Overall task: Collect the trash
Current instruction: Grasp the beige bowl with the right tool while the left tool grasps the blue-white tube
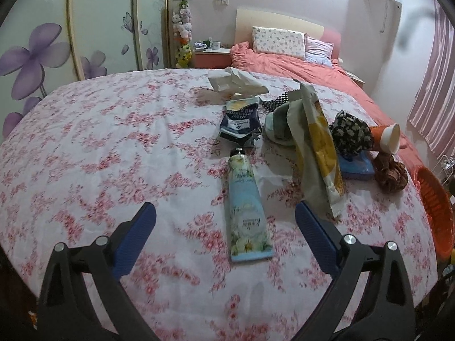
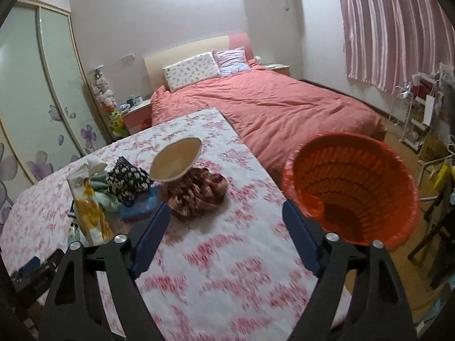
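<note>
On the floral tablecloth [image 1: 99, 147] lie a pale blue tube [image 1: 246, 210], a dark blue snack bag [image 1: 241, 122], a tall yellow-and-grey wrapper [image 1: 315, 147], a crumpled white paper bag [image 1: 236, 83] and a tipped paper cup [image 1: 391, 137]. My left gripper [image 1: 224, 221] is open and empty, its fingers on either side of the tube's lower half. My right gripper [image 2: 226, 228] is open and empty above the cloth, near a brown scrunchie [image 2: 196, 191]. The cup [image 2: 176, 163] and the wrapper [image 2: 88, 207] also show there. An orange waste basket [image 2: 352, 187] stands beside the table on the right.
A floral black cloth [image 1: 351, 133], a blue packet [image 1: 357, 166] and a green cloth [image 1: 280, 128] lie among the items. A bed with a red cover [image 2: 270, 105] is behind the table. A wardrobe [image 1: 57, 34] is on the left, shelving [image 2: 423, 113] on the right.
</note>
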`<act>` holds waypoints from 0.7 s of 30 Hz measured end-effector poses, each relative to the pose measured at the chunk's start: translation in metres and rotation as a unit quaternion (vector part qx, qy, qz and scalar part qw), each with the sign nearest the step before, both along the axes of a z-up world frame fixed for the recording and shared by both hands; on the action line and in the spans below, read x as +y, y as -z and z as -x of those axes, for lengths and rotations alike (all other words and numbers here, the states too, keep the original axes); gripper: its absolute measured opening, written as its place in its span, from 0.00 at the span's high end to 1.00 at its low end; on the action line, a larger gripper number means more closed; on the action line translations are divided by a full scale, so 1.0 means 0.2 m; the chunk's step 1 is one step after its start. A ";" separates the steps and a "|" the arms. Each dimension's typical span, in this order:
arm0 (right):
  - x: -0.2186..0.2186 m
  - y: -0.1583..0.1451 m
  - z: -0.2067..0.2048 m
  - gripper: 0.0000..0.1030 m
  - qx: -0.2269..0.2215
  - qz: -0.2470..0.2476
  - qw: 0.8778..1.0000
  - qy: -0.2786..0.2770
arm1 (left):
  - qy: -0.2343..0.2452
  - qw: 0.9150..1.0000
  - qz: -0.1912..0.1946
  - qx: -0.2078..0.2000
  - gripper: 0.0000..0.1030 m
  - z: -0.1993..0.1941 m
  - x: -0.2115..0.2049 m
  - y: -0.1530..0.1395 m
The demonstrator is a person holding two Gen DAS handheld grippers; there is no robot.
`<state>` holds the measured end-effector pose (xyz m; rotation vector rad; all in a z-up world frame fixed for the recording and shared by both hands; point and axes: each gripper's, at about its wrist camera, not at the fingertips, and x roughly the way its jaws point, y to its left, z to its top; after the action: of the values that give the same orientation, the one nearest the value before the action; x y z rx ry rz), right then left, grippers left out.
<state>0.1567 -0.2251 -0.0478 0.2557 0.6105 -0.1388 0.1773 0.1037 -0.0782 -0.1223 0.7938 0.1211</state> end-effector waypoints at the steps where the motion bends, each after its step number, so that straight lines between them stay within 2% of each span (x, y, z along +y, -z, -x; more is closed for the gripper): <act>1: 0.00 0.00 -0.03 0.27 0.000 -0.001 1.000 -0.002 | 0.001 1.000 0.004 0.001 0.08 -0.01 0.00 0.00; 5: -0.01 0.01 -0.18 0.35 0.003 -0.012 1.000 -0.015 | 0.008 1.000 0.017 0.006 0.16 -0.07 0.01 0.02; 8: -0.03 0.05 -0.32 0.45 0.020 -0.038 0.999 -0.022 | 0.011 1.000 0.024 0.011 0.21 -0.11 0.01 0.04; 14: -0.03 0.13 -0.52 0.48 0.048 -0.075 0.995 -0.033 | 0.011 0.999 0.029 0.025 0.31 -0.19 0.02 0.08; 16: -0.02 0.15 -0.56 0.49 0.058 -0.073 0.995 -0.034 | 0.013 0.999 0.031 0.030 0.34 -0.22 0.02 0.10; 21: -0.02 0.20 -0.64 0.60 0.081 -0.088 0.992 -0.043 | 0.018 0.999 0.028 0.042 0.42 -0.28 0.01 0.13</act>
<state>0.2853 -0.2287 -0.0883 0.3902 0.7957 -0.0216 0.2325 0.1067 -0.1052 -0.1572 0.8838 0.0710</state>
